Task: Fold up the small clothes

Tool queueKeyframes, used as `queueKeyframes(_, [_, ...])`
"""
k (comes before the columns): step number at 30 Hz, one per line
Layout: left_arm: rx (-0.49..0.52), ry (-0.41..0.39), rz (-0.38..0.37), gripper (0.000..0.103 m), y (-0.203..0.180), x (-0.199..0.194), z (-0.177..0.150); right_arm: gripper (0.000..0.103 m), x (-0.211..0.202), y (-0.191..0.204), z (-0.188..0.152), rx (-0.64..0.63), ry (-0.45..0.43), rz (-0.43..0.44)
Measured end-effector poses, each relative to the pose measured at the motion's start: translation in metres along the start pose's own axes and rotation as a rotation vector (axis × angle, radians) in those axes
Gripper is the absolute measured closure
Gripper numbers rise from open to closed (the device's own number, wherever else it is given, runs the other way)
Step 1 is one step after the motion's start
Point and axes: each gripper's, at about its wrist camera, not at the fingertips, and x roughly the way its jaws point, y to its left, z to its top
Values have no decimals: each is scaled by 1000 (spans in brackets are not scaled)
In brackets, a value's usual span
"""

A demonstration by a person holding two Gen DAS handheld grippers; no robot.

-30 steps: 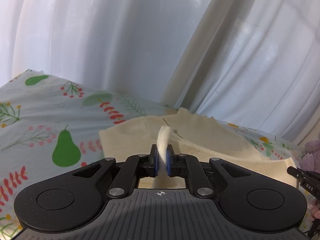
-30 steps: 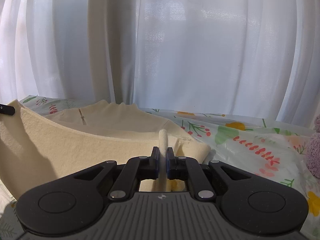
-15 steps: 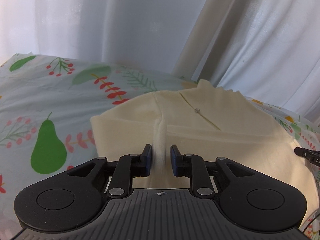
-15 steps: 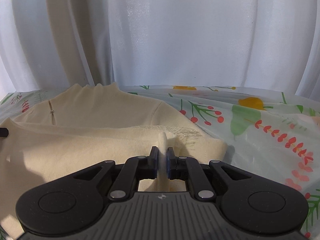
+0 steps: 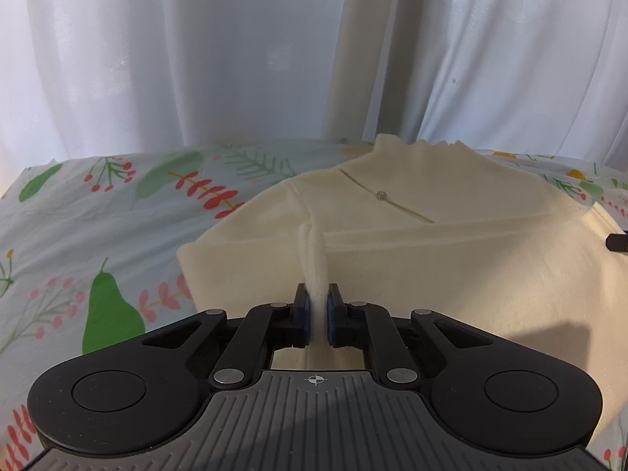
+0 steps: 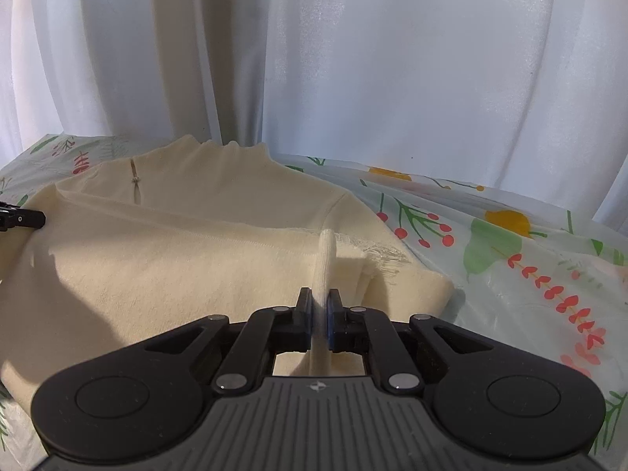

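A small cream knit top (image 5: 451, 259) lies on the printed tablecloth, its lower part folded up over the chest, collar and button toward the curtain. It also shows in the right wrist view (image 6: 188, 251). My left gripper (image 5: 318, 304) is shut on a pinch of the cream fabric at the fold's left end. My right gripper (image 6: 318, 306) is shut on a pinch of the fabric at the fold's right end, near a frayed hem. Each gripper's tip shows at the edge of the other's view.
The tablecloth (image 5: 117, 243) is pale with pears, leaves and red berries; it also shows in the right wrist view (image 6: 530, 267). White curtains (image 5: 196, 59) hang right behind the table's far edge.
Both grippers have carried the hem forward toward the collar and lowered it onto the top. The left jaws looked slightly parted half a second ago and are now tight on the fabric.
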Motion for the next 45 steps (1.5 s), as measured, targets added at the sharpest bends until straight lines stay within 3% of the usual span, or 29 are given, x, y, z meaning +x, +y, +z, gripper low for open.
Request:
queueKeyframes(3, [2,-70,-12,93,0,-23,13,98,-10,6,7,-36,-32,-23])
queueKeyframes(7, [-13,-184,-17,93,5,-39,50,98,-26,8,34,-48,-138,-31])
queueKeyframes(11, [-30,-233,77,93,7,-9,89,98,-5,6,73,-54,-199,-103])
queueKeyframes(15, [-54,-218,126,93,4,27,112,98,38,-4,100,-5,-161,-129])
queueKeyframes(18, [-66,-195,166,93,1,53,113,98,66,-9,106,39,-132,-159])
queueKeyframes(23, [-13,-152,296,87,-2,83,83,97,97,-15,89,105,-96,-197])
queueKeyframes(27, [-122,-142,296,77,12,67,71,91,96,-18,78,135,-74,-216])
queueKeyframes(29, [-227,-188,232,63,16,44,65,88,77,-22,70,220,-115,-146])
queueKeyframes(30, [-273,-219,172,58,15,36,61,87,69,-23,66,276,-141,-62])
queueKeyframes(32, [-339,-228,22,36,7,30,54,79,60,-19,54,390,-173,152])
queueKeyframes(34, [-398,-202,-80,35,-2,41,43,73,68,-7,39,515,-154,410])
queueKeyframes(36, [-450,-142,-102,35,-4,58,32,72,82,7,27,593,-109,553])
queueKeyframes(38, [-477,-130,-91,43,1,65,23,77,97,14,16,586,-77,567])
queueKeyframes(40, [-467,-159,-88,49,6,62,16,85,96,5,10,565,-121,542])
queueKeyframes(44, [-533,-179,-31,46,30,53,8,85,84,-27,-1,590,-189,451])
queueKeyframes(45, [-566,-180,-61,48,39,51,5,85,79,-30,-3,581,-200,412])
